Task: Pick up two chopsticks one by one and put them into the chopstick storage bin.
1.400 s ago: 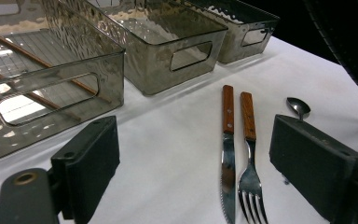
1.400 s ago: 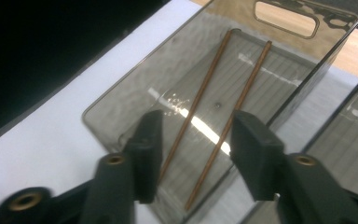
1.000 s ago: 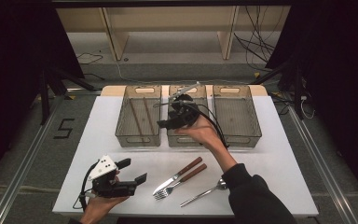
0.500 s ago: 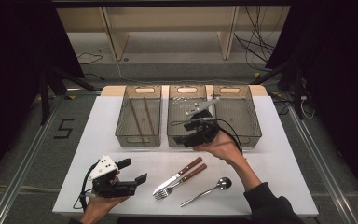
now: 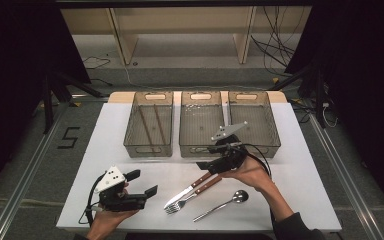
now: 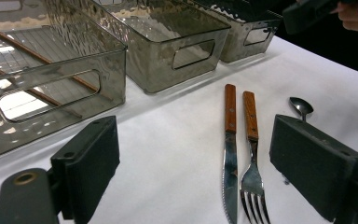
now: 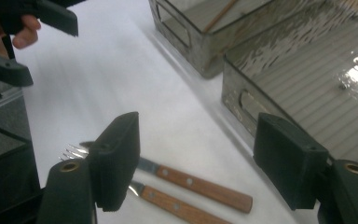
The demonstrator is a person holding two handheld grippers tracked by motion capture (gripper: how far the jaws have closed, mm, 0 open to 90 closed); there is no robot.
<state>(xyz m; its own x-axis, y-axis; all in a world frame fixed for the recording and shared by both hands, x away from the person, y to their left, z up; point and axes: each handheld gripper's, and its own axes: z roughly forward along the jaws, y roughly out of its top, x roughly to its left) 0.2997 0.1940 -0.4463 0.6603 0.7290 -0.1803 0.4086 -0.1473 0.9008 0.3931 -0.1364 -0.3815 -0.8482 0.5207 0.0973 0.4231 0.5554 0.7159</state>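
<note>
A knife (image 5: 189, 190) and a fork (image 5: 195, 195), both with wooden handles, lie side by side near the table's front, and a steel spoon (image 5: 222, 204) lies to their right. My right gripper (image 5: 207, 161) hovers open just above the handle ends. In the right gripper view its jaws (image 7: 198, 149) straddle a wooden handle (image 7: 200, 186) from above without touching it. My left gripper (image 5: 142, 183) rests open at the front left. Its own view (image 6: 200, 172) looks at the knife (image 6: 230, 149), fork (image 6: 251, 158) and spoon (image 6: 301, 107).
Three smoky clear bins stand in a row at the back of the white table (image 5: 130, 165). The left bin (image 5: 130, 145) holds two brown chopsticks (image 5: 152, 125). The middle bin (image 5: 185, 147) and right bin (image 5: 275, 142) stand close behind my right gripper.
My right gripper has come back from over the middle bin toward the front and down, and now hangs over the knife and fork handles. The left gripper has stayed put.
</note>
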